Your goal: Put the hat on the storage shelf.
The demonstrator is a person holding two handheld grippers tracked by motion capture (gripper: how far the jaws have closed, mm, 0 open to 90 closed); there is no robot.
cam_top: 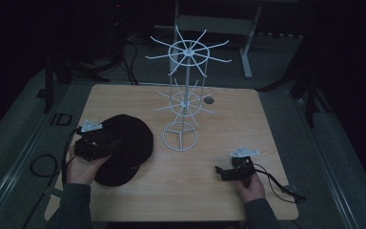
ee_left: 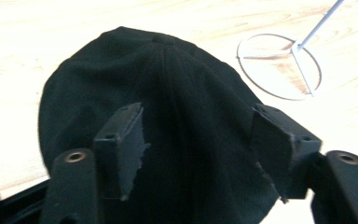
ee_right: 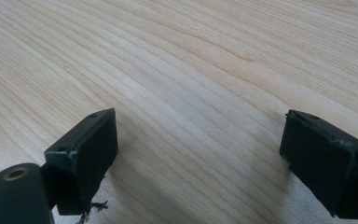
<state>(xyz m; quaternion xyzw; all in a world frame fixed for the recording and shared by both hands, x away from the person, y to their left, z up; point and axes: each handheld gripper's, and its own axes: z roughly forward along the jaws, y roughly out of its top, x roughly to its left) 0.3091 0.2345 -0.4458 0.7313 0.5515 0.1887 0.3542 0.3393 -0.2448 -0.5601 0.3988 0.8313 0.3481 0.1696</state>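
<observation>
A black cap (cam_top: pixel 124 148) lies on the wooden table (cam_top: pixel 228 119) at the left. My left gripper (cam_top: pixel 106 143) sits over its near side, jaws open and straddling the cloth. In the left gripper view the cap (ee_left: pixel 168 93) fills the space between the two black pads (ee_left: pixel 121 154), with its top button at the far end. A white wire hanging stand (cam_top: pixel 183 90) with two tiers of spokes rises at the table's middle. My right gripper (cam_top: pixel 223 172) rests low at the near right, open over bare wood (ee_right: pixel 191 93), holding nothing.
The stand's round wire base (cam_top: pixel 179 138) sits just right of the cap and shows as a ring (ee_left: pixel 279 65) in the left gripper view. A small round grommet (cam_top: pixel 209 100) lies behind the stand. Cables trail off the table's right near corner.
</observation>
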